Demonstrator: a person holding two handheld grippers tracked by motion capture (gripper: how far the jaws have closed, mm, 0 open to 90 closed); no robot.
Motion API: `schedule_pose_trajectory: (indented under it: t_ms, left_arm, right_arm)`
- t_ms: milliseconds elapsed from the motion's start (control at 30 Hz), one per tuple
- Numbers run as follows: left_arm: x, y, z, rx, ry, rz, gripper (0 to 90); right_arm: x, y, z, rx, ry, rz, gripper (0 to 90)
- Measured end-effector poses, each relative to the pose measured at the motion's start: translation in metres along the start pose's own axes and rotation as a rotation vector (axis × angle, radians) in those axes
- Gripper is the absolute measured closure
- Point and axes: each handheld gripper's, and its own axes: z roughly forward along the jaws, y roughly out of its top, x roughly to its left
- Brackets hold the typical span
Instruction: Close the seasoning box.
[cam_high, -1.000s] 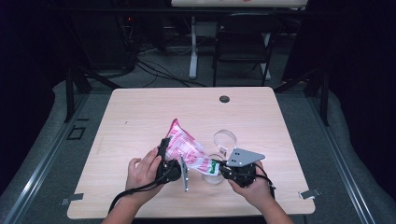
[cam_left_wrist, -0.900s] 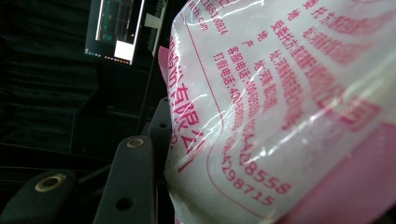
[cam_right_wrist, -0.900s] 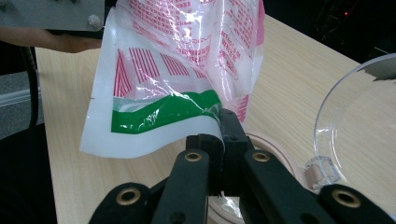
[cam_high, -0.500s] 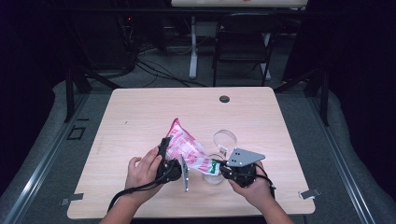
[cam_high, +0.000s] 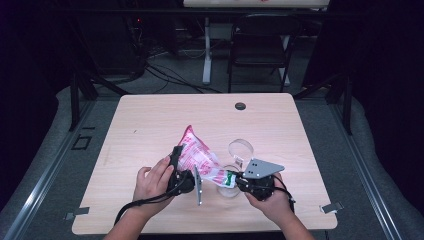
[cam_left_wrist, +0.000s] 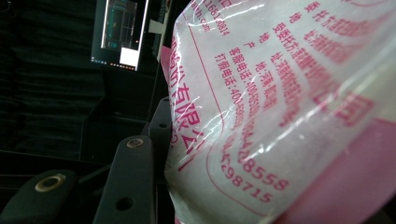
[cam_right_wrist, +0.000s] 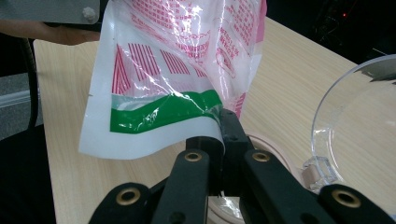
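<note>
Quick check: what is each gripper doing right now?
Left gripper: closed on the body of the pink-and-white bag.
Right gripper: shut on the bag's green-striped edge, above the clear container.

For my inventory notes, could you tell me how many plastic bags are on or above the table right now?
1. The pink-and-white plastic bag is held above the table's near edge between both grippers, over a clear container. Nothing suggests another, though the bag could hide something.

Glossy crinkled plastic bag (cam_high: 200, 157); clear plastic container (cam_right_wrist: 359, 126); matt pale wood-grain table (cam_high: 150, 120)
</note>
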Motion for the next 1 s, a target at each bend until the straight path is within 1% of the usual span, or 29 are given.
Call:
schedule_pose_trajectory:
  t_ms: [500,900,1000]
  left_arm:
    - [0.0037,0.0028,-0.0013,-0.008,0.009,0.014,59.1]
    - [0.0038,0.0044,0.0000,-0.017,0.006,0.010,59.2]
    - [0.0037,0.0047,-0.0002,-0.012,0.004,0.011,59.2]
  right_arm:
    - [-0.0012,0.0001,-0.0016,-0.008,-0.005,0.009,90.0]
    - [-0.0026,-0.0001,-0.0028,-0.006,-0.006,0.009,90.0]
    - [-0.0025,-0.0002,-0.0027,-0.006,-0.009,0.011,90.0]
